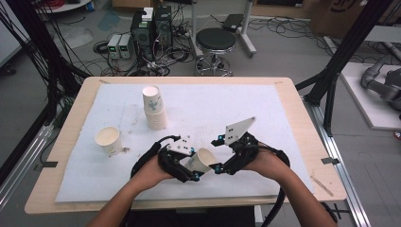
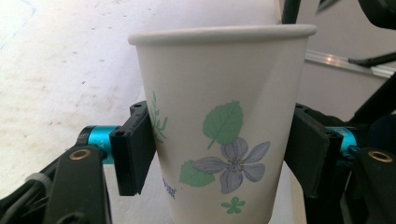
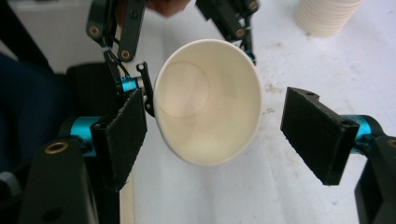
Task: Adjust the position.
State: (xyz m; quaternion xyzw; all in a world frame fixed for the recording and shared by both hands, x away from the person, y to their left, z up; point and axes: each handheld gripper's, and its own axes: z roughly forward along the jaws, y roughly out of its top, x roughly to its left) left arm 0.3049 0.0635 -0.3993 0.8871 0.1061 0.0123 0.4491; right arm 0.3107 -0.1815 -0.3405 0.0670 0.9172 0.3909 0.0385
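Paper cup (image 1: 202, 161), white w/ green leaves & a pale purple flower print (image 2: 232, 158), empty inside (image 3: 205, 116). Tilted, mouth toward the right gripper (rim round, undented). Sits near the table's front edge, above the white mat, between both grippers.

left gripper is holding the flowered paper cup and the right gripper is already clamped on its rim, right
Not quite. The left gripper does hold the flowered paper cup, but the right gripper is open: in the right gripper view its jaws stand apart around the cup's mouth.
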